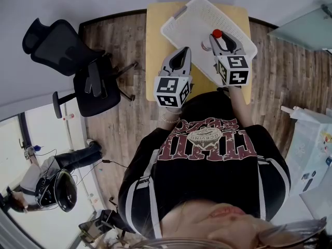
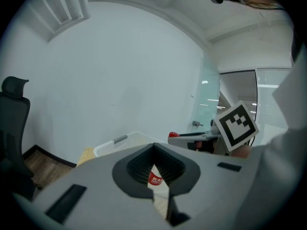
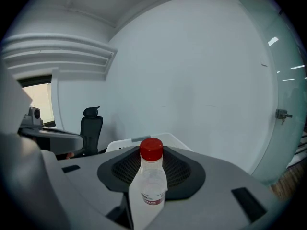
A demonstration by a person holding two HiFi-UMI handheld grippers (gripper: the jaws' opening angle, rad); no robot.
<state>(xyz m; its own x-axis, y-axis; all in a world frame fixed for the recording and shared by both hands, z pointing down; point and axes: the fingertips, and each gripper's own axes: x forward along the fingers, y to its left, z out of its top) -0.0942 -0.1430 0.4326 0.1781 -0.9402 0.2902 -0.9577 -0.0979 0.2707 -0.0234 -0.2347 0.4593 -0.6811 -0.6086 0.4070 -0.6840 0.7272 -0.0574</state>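
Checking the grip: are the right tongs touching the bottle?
Touching. The right gripper view shows the bottle standing between the right tongs, with both jaws closed against its sides.

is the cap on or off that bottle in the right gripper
on: the red cap sits atop the neck of the bottle

An office is showing here: a black swivel chair [image 1: 88,74] is standing on wood-plank flooring [image 1: 122,134] beside a pale counter [image 1: 155,40], with plain white walls and a glass partition [image 3: 288,104] enclosing the room.
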